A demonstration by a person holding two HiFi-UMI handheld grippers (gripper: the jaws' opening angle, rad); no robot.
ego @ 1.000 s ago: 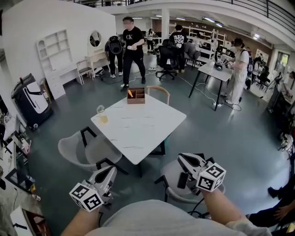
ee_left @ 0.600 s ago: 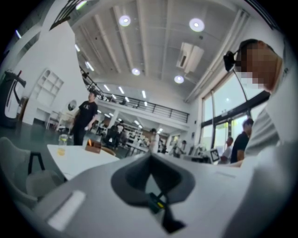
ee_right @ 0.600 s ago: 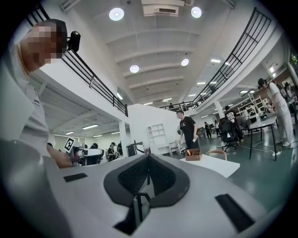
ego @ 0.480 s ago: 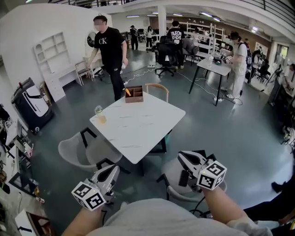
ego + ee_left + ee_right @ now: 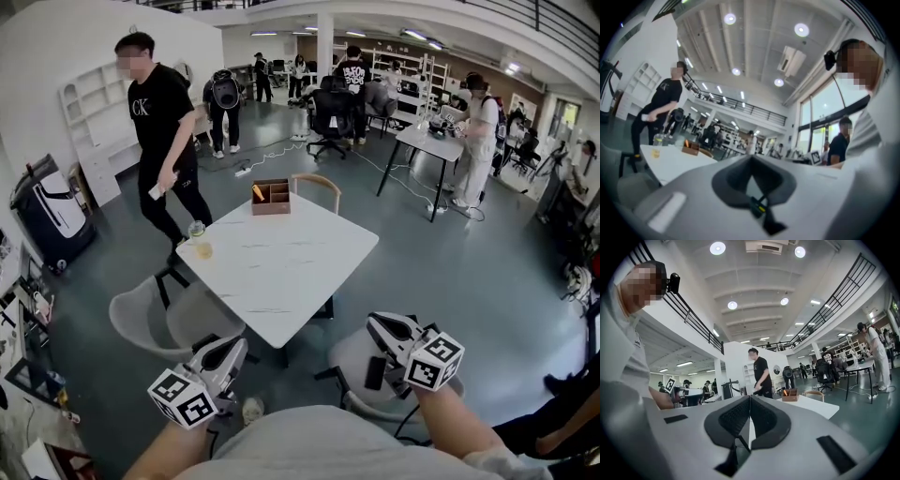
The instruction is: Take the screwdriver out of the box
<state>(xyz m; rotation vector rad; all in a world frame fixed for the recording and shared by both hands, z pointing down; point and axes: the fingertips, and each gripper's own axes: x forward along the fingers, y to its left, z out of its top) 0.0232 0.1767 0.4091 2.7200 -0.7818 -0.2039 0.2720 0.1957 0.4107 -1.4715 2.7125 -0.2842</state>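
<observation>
Both grippers are being carried a little nearer the white table (image 5: 281, 272) than a second ago. The person in the black T-shirt (image 5: 157, 112) is now being seen beside the table's left corner instead of behind its far side.

Left gripper (image 5: 236, 343) is being held low at the bottom left of the head view, pointing level toward the table. In the left gripper view its jaws are being kept together at the tips, with nothing between them.

Right gripper (image 5: 373, 323) is being held at the bottom right, also level. Its jaws are being kept pressed together, with nothing gripped.

Both grippers are being kept well short of the table's near corner, the left one above a grey chair (image 5: 159, 319).

Screwdriver (image 5: 258, 192), orange-handled, is being left untouched in the wooden box (image 5: 274, 200), leaning in the left-hand compartment as the head view shows it. The box is sitting at the table's far corner, well apart from both grippers. A wooden chair (image 5: 323, 183) is standing just behind it.

Clear cup (image 5: 199, 244) holding something yellow is sitting at the table's left corner, near the walking person.
</observation>
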